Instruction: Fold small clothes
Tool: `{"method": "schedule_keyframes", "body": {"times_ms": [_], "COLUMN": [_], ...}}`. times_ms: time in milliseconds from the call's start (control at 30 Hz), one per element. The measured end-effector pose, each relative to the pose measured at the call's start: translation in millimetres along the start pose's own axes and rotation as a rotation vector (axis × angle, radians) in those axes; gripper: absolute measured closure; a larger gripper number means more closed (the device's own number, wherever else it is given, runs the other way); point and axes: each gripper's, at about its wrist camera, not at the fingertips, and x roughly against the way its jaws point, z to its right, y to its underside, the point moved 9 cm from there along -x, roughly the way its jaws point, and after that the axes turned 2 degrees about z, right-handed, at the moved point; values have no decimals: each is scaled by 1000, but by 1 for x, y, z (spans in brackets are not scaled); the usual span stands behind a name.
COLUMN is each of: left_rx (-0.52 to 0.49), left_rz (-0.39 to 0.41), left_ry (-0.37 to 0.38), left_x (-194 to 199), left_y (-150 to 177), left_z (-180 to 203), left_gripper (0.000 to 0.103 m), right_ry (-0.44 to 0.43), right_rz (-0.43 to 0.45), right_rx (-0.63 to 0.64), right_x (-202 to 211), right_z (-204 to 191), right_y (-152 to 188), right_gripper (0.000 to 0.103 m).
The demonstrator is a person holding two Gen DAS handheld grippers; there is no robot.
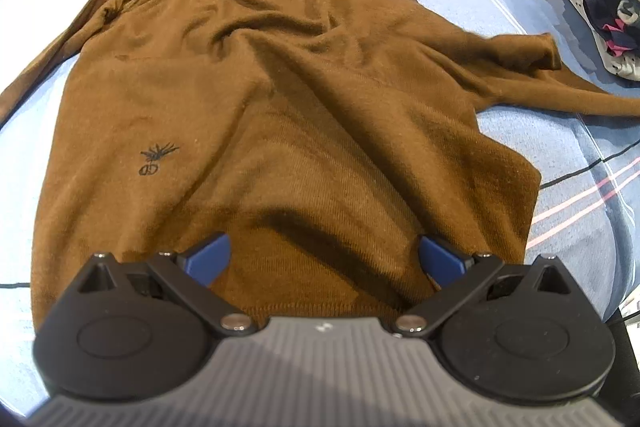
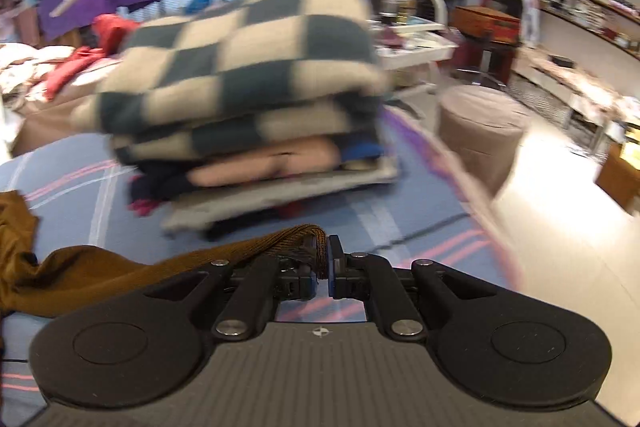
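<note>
Brown sweater (image 1: 256,79) lies unfolded, wrinkled; folding barely begun. Right gripper (image 2: 322,259) clamps prob. its sleeve cuff; left gripper (image 1: 324,259) spread wide w/ nothing held.

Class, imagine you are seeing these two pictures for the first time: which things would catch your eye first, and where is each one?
A big brown sweater lies rumpled across the blue bedsheet, filling the left wrist view, with the open left gripper poised over its near hem. In the right wrist view, the right gripper is shut on the ribbed end of a brown sleeve. Just beyond it sits a stack of folded clothes topped by a checkered piece.
</note>
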Motion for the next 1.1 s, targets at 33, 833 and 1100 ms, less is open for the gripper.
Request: {"method": "schedule_keyframes", "body": {"times_ms": [33,833,1100], "left_rx": [2,-103,13], "left_rz": [0,84,41], "left_ry": [0,-28,-7], "left_x": [0,32,28], "left_y": [0,10,21], "left_z": [0,-5,-34], "left_gripper": [0,0,0], "right_ry": [11,-743,-737], "right_rz": [-9,-226,-415], "right_rx": [-5,181,49], "right_x": [0,-87,-118], "right_z": [7,-369,-388], "right_y": [2,10,44], "right_gripper": [94,25,62]}}
